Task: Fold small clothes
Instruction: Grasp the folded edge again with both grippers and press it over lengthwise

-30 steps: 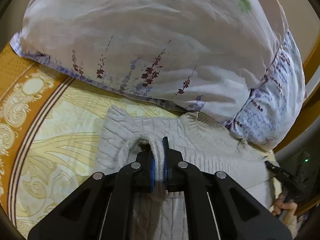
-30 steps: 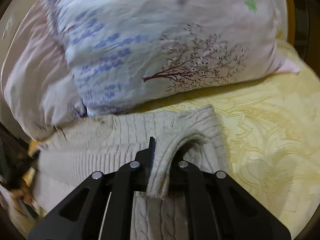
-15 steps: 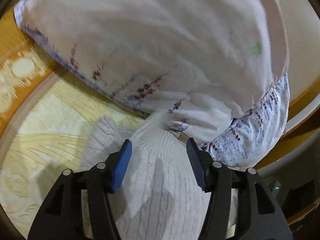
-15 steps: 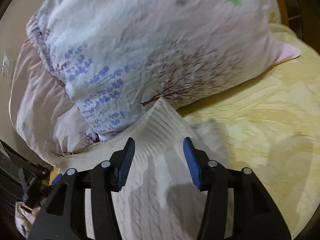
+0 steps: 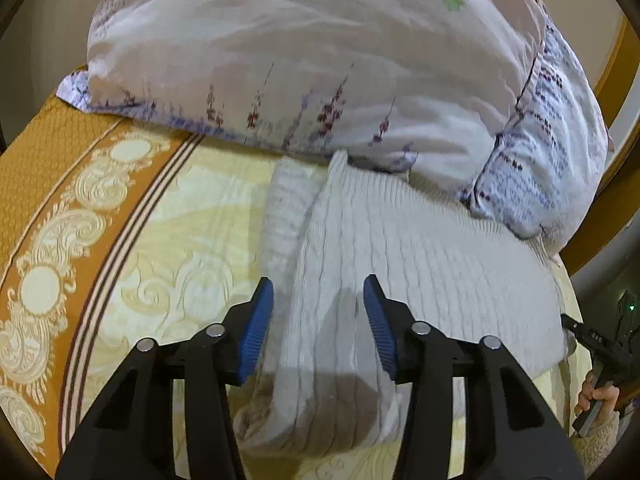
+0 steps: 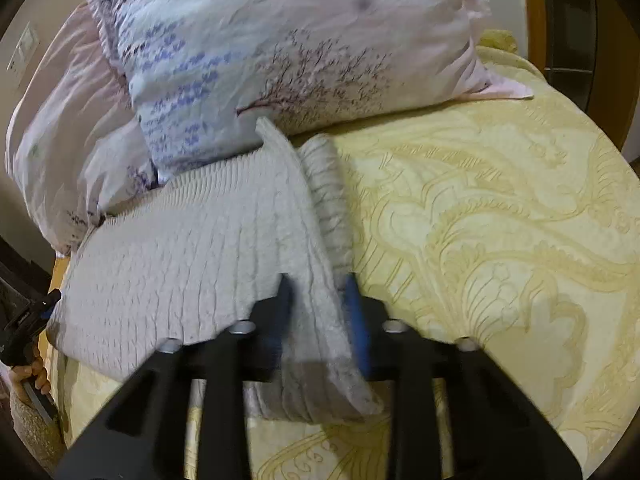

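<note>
A grey-white cable-knit sweater (image 5: 420, 264) lies folded on the yellow bedspread (image 5: 192, 256), its far edge against the pillows. My left gripper (image 5: 319, 326) hovers over the sweater's near left end. Its blue pads (image 5: 256, 328) stand apart and are closing, with knit between them but not pinched. In the right wrist view the sweater (image 6: 192, 248) spreads out to the left. My right gripper (image 6: 320, 306) is at its right end, jaws closing narrowly, and a raised fold of knit fills the gap and touches both pads.
Large flowered pillows (image 5: 320, 72) (image 6: 280, 52) are stacked right behind the sweater. An orange patterned border (image 5: 48, 208) runs along the bedspread's left side. A person's hand (image 5: 596, 396) (image 6: 28, 372) shows at each view's edge. Open bedspread (image 6: 500, 240) lies to the right.
A second ago both grippers were shut on the sweater's edge. They let go and opened, then drew back toward its near end. Now the right jaws have narrowed on a fold.
</note>
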Action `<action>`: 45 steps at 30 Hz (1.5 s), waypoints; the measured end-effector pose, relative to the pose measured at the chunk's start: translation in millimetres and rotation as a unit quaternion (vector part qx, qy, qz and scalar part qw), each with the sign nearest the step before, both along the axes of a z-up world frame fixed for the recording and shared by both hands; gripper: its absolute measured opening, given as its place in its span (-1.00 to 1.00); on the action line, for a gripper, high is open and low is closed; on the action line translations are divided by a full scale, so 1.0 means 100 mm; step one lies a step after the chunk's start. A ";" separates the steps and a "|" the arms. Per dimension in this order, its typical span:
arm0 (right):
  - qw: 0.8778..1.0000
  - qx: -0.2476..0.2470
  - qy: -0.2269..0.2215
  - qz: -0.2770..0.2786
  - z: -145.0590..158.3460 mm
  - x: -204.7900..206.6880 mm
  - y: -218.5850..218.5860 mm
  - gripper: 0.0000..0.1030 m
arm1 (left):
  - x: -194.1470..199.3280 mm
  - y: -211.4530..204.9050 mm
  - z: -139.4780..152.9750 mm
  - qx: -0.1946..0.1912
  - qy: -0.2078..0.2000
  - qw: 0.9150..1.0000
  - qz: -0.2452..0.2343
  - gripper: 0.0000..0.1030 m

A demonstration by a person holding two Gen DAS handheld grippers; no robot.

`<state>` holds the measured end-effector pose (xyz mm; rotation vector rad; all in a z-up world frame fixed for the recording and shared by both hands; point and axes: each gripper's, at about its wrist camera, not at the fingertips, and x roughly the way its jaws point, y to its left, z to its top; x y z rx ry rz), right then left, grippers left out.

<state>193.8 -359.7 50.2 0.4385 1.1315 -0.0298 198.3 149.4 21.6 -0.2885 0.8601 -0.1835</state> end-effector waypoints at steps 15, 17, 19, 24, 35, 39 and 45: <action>0.999 -0.022 -0.040 -0.007 0.33 -0.39 0.08 -0.85 | -0.21 0.07 -0.04 0.003 0.004 1.000 -0.014 -0.31; 0.999 -0.025 -0.035 -0.010 0.30 -0.44 0.08 -0.85 | -0.23 0.08 -0.04 -0.001 0.005 1.000 -0.015 -0.31; 0.999 -0.031 -0.029 -0.014 0.26 -0.47 0.08 -0.85 | -0.25 0.09 -0.05 -0.003 0.006 1.000 -0.018 -0.31; 0.999 -0.032 0.008 -0.026 0.04 -0.39 0.09 -0.82 | -0.28 0.09 -0.06 -0.006 0.003 1.000 -0.018 -0.31; 1.000 -0.013 -0.013 -0.025 0.11 -0.41 0.08 -0.86 | -0.38 0.19 -0.06 -0.036 -0.007 0.999 -0.016 -0.81; 0.999 -0.020 -0.027 -0.031 0.21 -0.46 0.05 -0.86 | -0.44 0.27 -0.06 -0.061 -0.004 0.998 -0.018 -0.85; 0.999 -0.033 0.003 -0.037 0.05 -0.41 0.05 -0.83 | -0.49 0.30 -0.15 -0.061 -0.002 0.998 -0.016 -0.85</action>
